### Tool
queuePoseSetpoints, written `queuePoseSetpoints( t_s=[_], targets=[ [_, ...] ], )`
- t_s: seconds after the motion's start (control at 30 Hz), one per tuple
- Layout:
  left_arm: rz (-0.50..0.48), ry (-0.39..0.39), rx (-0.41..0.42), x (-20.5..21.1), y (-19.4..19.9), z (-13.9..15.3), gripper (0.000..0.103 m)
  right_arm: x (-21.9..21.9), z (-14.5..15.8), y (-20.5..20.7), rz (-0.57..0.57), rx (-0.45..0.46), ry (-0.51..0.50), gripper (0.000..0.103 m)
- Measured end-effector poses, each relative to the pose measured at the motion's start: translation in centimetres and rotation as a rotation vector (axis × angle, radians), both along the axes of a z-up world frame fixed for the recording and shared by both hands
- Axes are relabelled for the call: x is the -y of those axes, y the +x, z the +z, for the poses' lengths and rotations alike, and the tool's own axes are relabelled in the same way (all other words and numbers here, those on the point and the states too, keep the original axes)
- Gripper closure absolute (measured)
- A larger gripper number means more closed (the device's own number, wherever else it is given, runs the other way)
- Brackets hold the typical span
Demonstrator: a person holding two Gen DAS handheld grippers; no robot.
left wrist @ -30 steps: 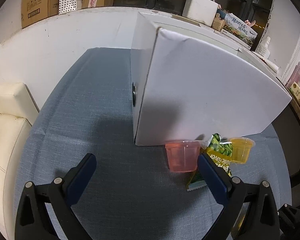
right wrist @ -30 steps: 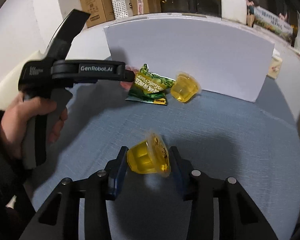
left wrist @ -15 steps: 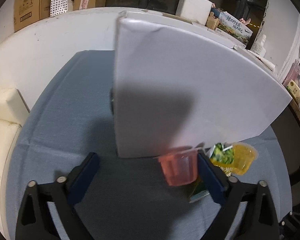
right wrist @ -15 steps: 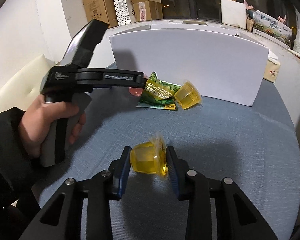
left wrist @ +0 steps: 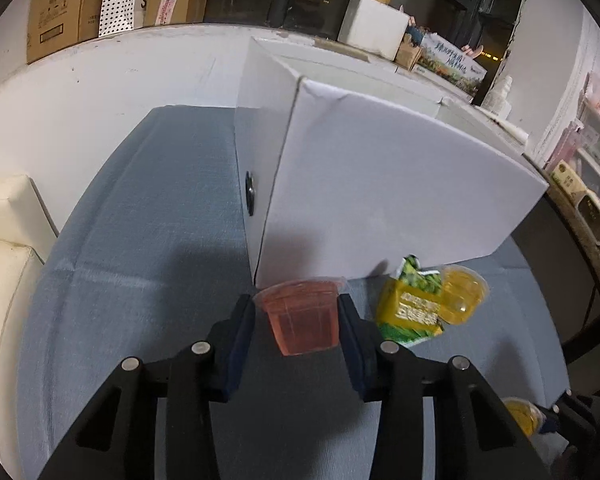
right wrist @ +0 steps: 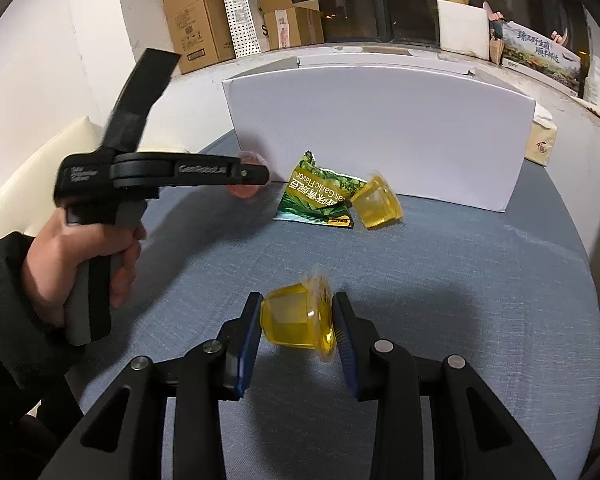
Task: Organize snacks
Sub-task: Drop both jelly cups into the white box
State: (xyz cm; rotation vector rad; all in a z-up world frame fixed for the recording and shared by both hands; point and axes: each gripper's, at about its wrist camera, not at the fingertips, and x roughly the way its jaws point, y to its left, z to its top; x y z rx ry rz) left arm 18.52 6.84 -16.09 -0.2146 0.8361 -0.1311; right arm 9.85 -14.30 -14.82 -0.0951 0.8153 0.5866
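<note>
Snacks sit on the grey-blue counter (right wrist: 480, 280) in front of a white box (left wrist: 380, 184). The left gripper (left wrist: 296, 320) pinches a pink jelly cup (left wrist: 302, 320) right at the box's near corner. The right gripper (right wrist: 296, 320) is clamped on a yellow jelly cup (right wrist: 296, 318), tipped on its side, at 6 o'clock in its view. At 12 o'clock from it lies a green snack packet (right wrist: 320, 196) touching another yellow cup (right wrist: 378, 206).

Jelly cups (left wrist: 300, 318) clear glossy plastic; box (left wrist: 380, 184) matt white card (creased corner); tablecloth (right wrist: 460, 280) woven grey.
</note>
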Motion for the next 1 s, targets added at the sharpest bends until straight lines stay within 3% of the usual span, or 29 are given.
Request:
queuePoseSetpoints(
  t_s=[0.23,0.4,0.63,0.77,0.9,0.93,0.97,1.0],
  targets=[
    [-0.037,-0.011,0.115,-0.1,-4.1,4.1,0.057,0.5,1.5,0.0,-0.015,0.032,0.025,0.065],
    [-0.068,-0.013,0.21,0.6,-4.7,8.7,0.057,1.5,4.8,1.4,-0.038,0.09,0.075,0.065],
    [-0.101,-0.004,0.258,2.8,1.9,13.6,0.057,2.4,10.8,8.4,-0.085,0.168,0.134,0.065],
    [-0.118,0.012,0.211,3.8,5.8,13.3,0.057,2.8,12.9,14.1,-0.13,0.156,0.158,0.065],
    [-0.1,0.048,0.158,4.4,8.0,11.7,0.055,3.4,12.6,19.1,-0.18,0.11,0.144,0.065],
    [-0.088,0.066,0.151,4.3,8.0,11.3,0.049,3.6,12.3,19.8,-0.199,0.098,0.137,0.064],
    [-0.077,0.081,0.141,4.4,8.2,11.0,0.025,3.8,12.0,20.2,-0.215,0.079,0.129,0.058],
    [-0.073,0.077,0.134,4.3,8.2,10.7,0.0,4.1,11.6,20.6,-0.234,0.05,0.121,0.028]
  ],
)
